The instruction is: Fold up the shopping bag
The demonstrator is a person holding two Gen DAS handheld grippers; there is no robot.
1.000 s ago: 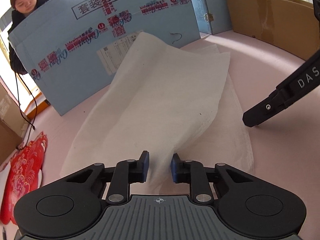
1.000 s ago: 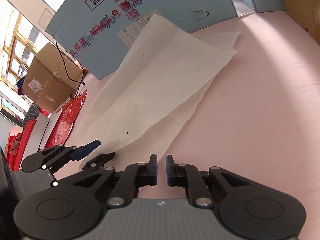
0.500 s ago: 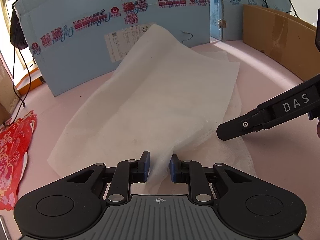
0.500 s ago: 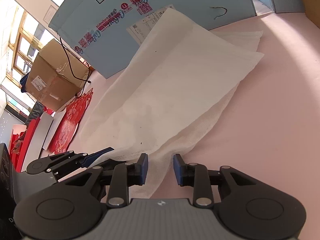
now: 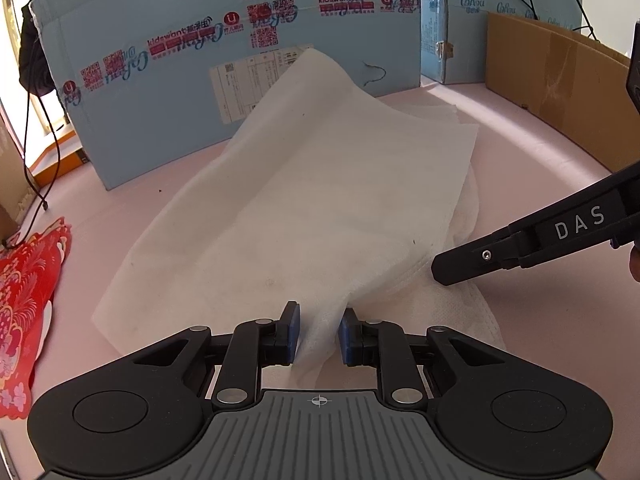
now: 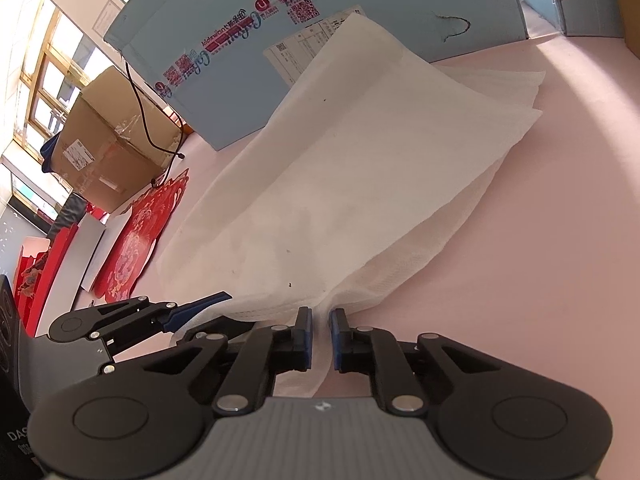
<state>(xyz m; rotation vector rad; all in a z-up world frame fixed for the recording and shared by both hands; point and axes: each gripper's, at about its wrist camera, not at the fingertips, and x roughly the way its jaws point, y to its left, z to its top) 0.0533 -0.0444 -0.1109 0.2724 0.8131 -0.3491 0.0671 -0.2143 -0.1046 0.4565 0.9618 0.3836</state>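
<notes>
Shopping bag, white nonwoven, lies flat on the pink table, its far corner leaning against a blue printed carton. Left gripper and right gripper each pinch a fold of the bag's near edge between narrow jaws. Red paper cutouts lie left; a brown cardboard panel stands right. The table right of the bag is bare.

Blue printed carton behind, red paper cutout left, brown cardboard right
</notes>
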